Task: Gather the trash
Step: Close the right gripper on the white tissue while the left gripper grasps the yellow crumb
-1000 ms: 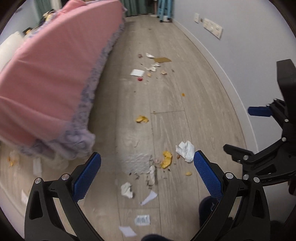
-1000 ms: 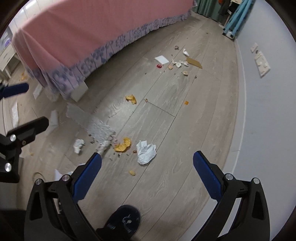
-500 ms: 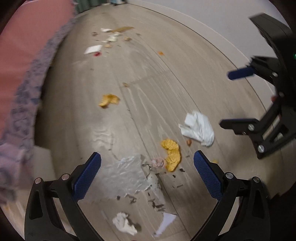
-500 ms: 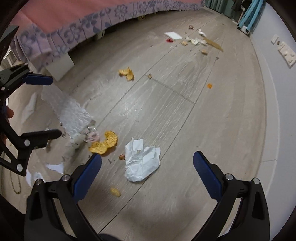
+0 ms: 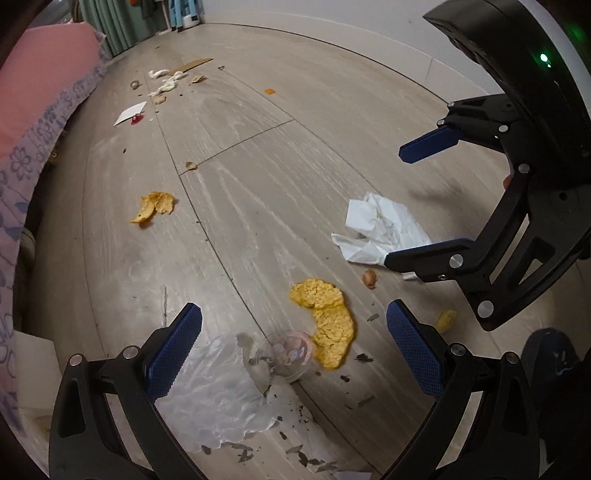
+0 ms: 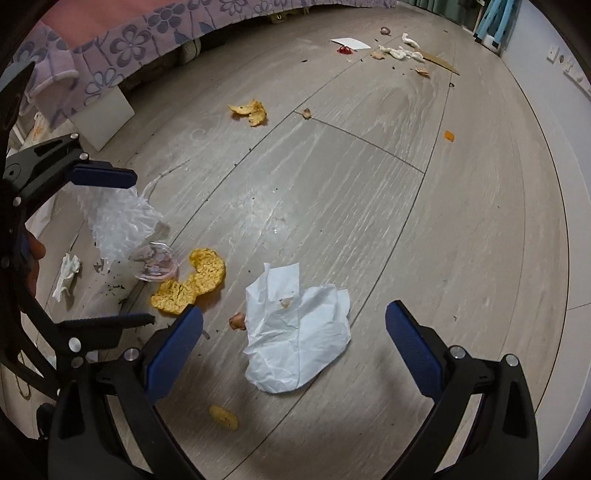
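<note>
While both claws hang low over the wooden floor (image 6: pixel 424 229), each has its blue-padded jaws spread wide with nothing between them. The right claw (image 6: pixel 294 341) sits directly over a crumpled white tissue (image 6: pixel 299 332), which lies flat on the floor between its two fingers without touching either. In the left wrist view the same tissue (image 5: pixel 380 230) lies partly behind the right claw's (image 5: pixel 410 203) lower finger. Just left of the tissue, a small brown nut-like scrap (image 6: pixel 237 320) rests on the floor, and beyond that, two yellow peel pieces (image 6: pixel 195 282) lie touching each other. Further left of the tissue, next to the peels, a small clear round container (image 6: pixel 155 261) lies beside a sheet of crinkled clear plastic (image 6: pixel 118 221); the left claw (image 5: pixel 294 341) is poised over this plastic (image 5: pixel 218 391) and container (image 5: pixel 286 356). Near the tissue's close edge lies a small yellow chip (image 6: pixel 223 417). Far beyond the tissue, another yellow peel (image 6: pixel 249 109), a white card (image 6: pixel 350 43), twisted white scraps (image 6: pixel 402 51) and a cardboard strip (image 6: pixel 441 63) are scattered near the pink bed (image 6: pixel 122 33) with its floral skirt.
</note>
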